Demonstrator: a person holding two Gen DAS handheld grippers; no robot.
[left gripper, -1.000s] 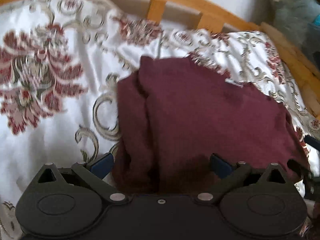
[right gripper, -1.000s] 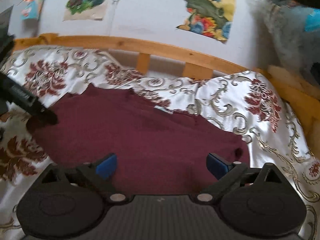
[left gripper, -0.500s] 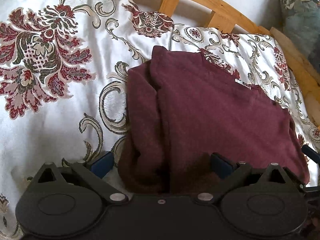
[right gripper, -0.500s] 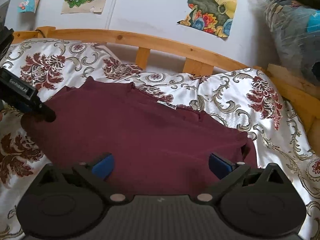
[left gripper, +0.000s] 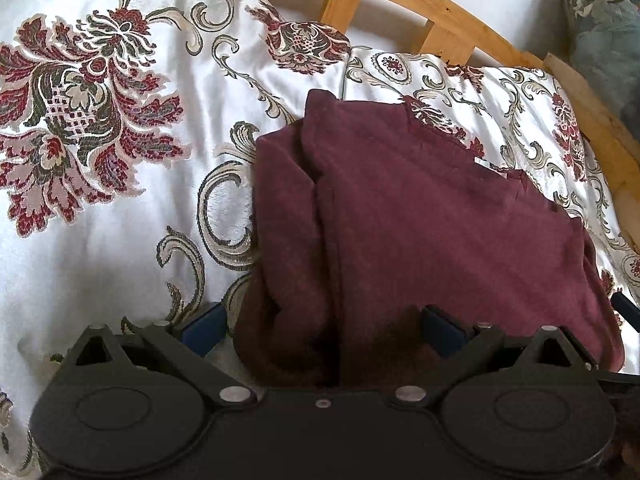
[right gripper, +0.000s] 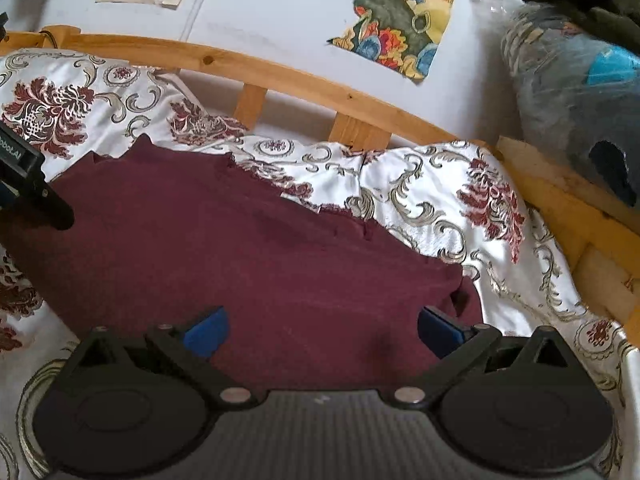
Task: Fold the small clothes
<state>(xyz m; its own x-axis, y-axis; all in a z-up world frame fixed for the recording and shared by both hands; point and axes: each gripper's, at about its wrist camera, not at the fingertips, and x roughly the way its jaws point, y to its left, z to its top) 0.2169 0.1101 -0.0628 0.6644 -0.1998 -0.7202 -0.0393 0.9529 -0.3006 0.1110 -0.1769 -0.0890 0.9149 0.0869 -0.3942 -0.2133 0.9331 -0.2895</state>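
A maroon garment (left gripper: 420, 220) lies spread on the floral bedspread (left gripper: 100, 140), with its left part folded over in thick layers. My left gripper (left gripper: 324, 326) is open, its blue pads on either side of the garment's near left edge. In the right wrist view the same garment (right gripper: 248, 248) fills the middle. My right gripper (right gripper: 322, 328) is open over the garment's near right edge. The left gripper's black body (right gripper: 28, 184) shows at that view's left edge, by the garment's left side.
A wooden bed rail (right gripper: 280, 80) runs along the far side and right of the bed. The wall behind carries paper pictures (right gripper: 400, 20). A bundle in clear plastic (right gripper: 580, 92) sits at the right beyond the rail.
Both grippers have moved back and tilted down a little, so more bedspread shows beyond the garment. The garment lies as before. Both stay open.
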